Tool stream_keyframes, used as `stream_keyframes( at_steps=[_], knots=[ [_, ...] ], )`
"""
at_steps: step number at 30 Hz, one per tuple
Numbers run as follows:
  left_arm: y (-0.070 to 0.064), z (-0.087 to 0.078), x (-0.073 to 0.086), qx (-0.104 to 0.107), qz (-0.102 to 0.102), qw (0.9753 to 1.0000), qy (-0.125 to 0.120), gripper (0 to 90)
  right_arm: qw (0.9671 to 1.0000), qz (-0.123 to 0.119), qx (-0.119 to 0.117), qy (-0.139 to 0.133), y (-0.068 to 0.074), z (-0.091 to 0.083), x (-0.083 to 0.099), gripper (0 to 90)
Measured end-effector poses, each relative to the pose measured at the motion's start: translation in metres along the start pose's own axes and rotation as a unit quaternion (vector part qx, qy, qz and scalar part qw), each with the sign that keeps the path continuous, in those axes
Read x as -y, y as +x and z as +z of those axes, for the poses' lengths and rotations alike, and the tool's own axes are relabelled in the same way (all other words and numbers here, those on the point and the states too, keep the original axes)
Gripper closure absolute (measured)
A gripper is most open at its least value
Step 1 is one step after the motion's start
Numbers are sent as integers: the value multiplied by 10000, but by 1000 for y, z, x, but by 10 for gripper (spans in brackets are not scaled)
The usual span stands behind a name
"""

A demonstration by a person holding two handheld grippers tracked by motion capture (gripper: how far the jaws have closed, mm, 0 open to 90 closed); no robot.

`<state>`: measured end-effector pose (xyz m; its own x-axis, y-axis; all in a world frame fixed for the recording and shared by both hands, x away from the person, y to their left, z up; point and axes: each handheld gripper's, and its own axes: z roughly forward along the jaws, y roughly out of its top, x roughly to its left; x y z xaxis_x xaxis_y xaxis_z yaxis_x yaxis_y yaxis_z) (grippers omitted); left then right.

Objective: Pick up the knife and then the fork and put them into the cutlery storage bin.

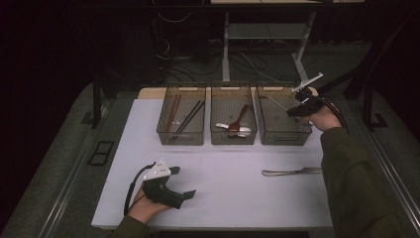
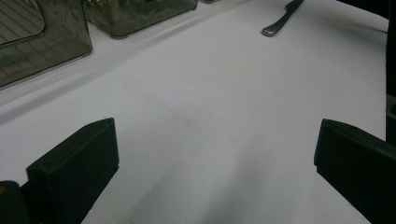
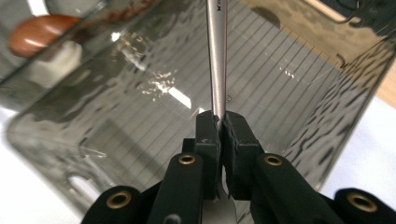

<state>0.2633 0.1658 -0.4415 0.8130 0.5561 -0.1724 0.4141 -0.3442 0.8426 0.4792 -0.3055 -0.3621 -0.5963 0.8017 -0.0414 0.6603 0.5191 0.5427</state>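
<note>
My right gripper (image 1: 296, 110) hangs over the rightmost of three clear bins (image 1: 285, 135), shut on a slim silver utensil (image 1: 276, 102) that slants down into the bin. In the right gripper view the jaws pinch the utensil's shaft (image 3: 216, 56) at the gripper (image 3: 219, 122), above the ribbed bin floor (image 3: 289, 70); its far end is out of frame. A silver knife (image 1: 292, 172) lies flat on the white table (image 1: 223, 158), also seen as the knife (image 2: 280, 21) far ahead of my left gripper. My left gripper (image 1: 182, 182) rests near the front left, open and holding nothing (image 2: 217, 154).
The left bin (image 1: 181, 130) holds dark and brown chopsticks. The middle bin (image 1: 233, 136) holds a brown spoon (image 1: 239, 118) and a white spoon (image 1: 233, 127); the brown spoon's bowl (image 3: 42, 28) shows through the wall. Desk legs and cables stand beyond the table.
</note>
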Motion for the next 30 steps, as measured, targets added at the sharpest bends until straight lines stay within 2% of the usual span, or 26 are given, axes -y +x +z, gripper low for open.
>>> stream_keyframes(
  at_steps=[4, 7, 9, 13, 15, 19, 22, 26, 30],
  knots=[
    [0, 0, 0, 10, 3, 10000, -3, 0, 9998, 6, 14, 174, -1, 14, -3, 845],
    [0, 0, 0, 20, 3, 10000, -2, 0, 9998, 33, 2, 200, 0, 22, -4, 832],
    [0, 0, 0, 30, 5, 10000, -4, 0, 9999, 32, 55, 160, 1, 25, -3, 748],
    [0, 0, 0, 66, 9, 10000, 9, 0, 10000, 7, 29, -58, 2, 16, -4, 632],
    [0, 0, 0, 66, 7, 10000, 6, 0, 9999, 74, -20, -126, 3, 10, -4, 569],
    [-1, 0, 0, 59, -5, 10000, -6, 0, 9994, 129, -79, -307, 6, -3, 2, 508],
    [-1, 0, 0, 65, 7, 10000, 19, 0, 9990, 80, -111, -426, 13, -14, 9, 532],
    [-1, 0, 0, 73, -1, 10000, 16, 0, 9988, -30, -99, -477, 21, -30, 21, 667],
    [-1, 0, 0, 68, 5, 10000, 13, 0, 9979, -118, -197, -600, 28, -44, 36, 794]
  ],
)
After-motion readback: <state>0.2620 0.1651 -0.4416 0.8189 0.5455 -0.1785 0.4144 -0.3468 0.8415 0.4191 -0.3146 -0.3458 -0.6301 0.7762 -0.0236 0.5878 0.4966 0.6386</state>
